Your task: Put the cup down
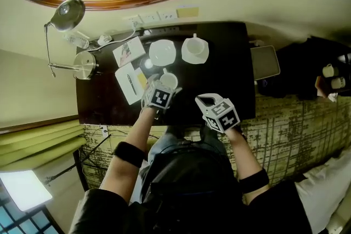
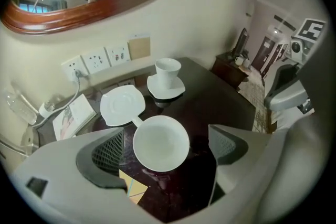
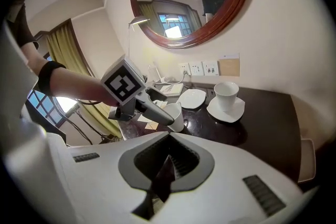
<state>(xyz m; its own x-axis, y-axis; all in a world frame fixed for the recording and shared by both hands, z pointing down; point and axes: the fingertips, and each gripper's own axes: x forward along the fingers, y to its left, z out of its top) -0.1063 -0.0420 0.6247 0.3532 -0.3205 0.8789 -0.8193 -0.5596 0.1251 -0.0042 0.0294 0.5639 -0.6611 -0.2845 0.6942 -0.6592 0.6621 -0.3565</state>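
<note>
My left gripper (image 2: pixel 167 150) has its jaws apart around the cup (image 2: pixel 160 143), which sits upright on the dark table (image 2: pixel 210 107) just in front of an empty saucer (image 2: pixel 122 104). To the right, my right gripper (image 3: pixel 167 165) hangs near the table's front edge, jaws together on nothing.

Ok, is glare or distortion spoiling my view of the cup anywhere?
Left gripper view: strong fisheye bend at the edges, yet the cup is sharp and evenly lit. Head view: small bright glare on the glossy table near the cup. Right gripper view: bright window at left, cup readable.
</note>
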